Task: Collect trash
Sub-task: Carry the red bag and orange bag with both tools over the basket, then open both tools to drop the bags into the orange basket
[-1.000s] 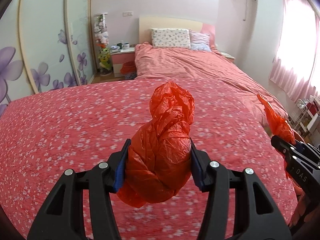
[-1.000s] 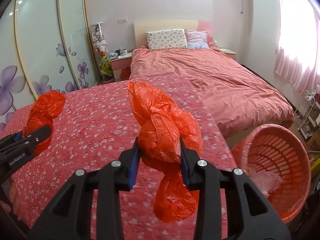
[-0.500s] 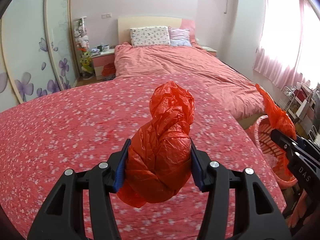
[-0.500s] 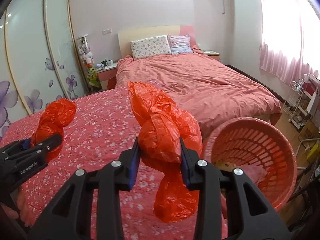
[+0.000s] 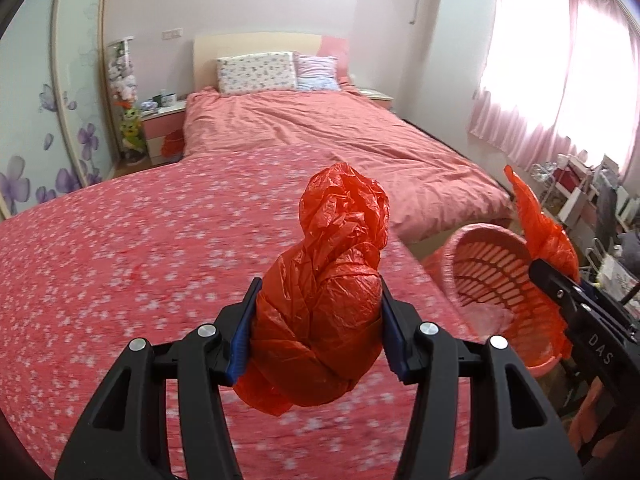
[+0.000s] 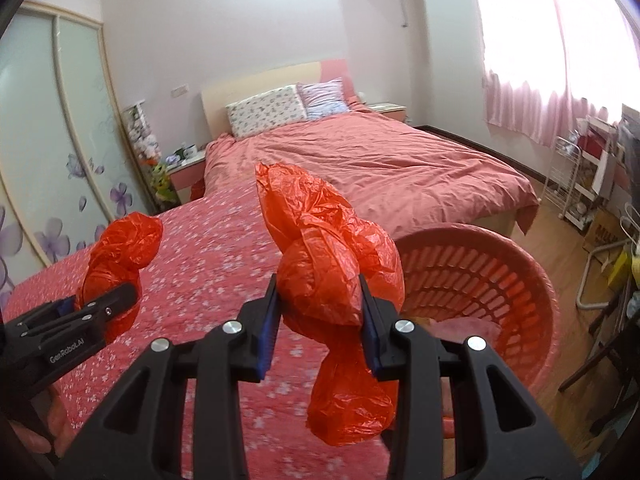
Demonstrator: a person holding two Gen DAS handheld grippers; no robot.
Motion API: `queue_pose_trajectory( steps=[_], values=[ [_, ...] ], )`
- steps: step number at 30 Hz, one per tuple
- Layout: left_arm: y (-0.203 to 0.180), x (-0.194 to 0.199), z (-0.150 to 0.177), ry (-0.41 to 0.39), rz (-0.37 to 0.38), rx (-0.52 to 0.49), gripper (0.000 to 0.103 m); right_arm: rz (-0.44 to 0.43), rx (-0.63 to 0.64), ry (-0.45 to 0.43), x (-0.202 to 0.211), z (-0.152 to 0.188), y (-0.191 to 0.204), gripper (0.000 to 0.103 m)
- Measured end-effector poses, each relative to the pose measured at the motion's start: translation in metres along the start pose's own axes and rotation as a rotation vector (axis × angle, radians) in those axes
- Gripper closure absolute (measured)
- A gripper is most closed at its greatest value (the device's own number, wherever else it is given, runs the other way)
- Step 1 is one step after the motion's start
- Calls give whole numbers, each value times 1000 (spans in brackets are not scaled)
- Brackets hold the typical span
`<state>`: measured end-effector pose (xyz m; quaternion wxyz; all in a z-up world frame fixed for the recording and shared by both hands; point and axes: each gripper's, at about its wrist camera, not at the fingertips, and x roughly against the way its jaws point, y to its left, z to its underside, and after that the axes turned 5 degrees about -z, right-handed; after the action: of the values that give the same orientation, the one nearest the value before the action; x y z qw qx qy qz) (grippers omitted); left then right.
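Note:
My left gripper is shut on a crumpled red plastic bag, held above the red flowered bedspread. My right gripper is shut on a second red plastic bag, whose tail hangs below the jaws. A pink slatted basket stands on the floor beside the bed, just right of the right gripper, with something pale in its bottom. In the left wrist view the basket sits at the right, with the right gripper and its bag over the rim. The right wrist view shows the left gripper at the left.
A second bed with a pink cover and two pillows lies beyond. A nightstand and wardrobe doors with purple flowers stand at the left. Shelves and clutter line the right wall under pink curtains. Wooden floor surrounds the basket.
Both grippers have swung to the right over the flowered bedspread with their bags. The pink basket has come into the left wrist view and grown larger in the right wrist view.

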<state>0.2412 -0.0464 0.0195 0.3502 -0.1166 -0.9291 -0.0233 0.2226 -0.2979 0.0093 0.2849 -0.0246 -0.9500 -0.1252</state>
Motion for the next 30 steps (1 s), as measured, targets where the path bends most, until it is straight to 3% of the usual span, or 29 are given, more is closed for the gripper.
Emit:
queue_pose_trajectory(
  steps=[11, 21, 30],
  values=[
    [-72, -12, -2, 9, 141, -51, 49, 84, -112, -36, 11, -4, -73, 68],
    [-130, -30, -1, 38, 269, -89, 49, 108, -174, -36, 9, 2, -115, 68],
    [-160, -44, -2, 62, 318, -124, 49, 125, -218, -56, 11, 1, -139, 68]
  ],
)
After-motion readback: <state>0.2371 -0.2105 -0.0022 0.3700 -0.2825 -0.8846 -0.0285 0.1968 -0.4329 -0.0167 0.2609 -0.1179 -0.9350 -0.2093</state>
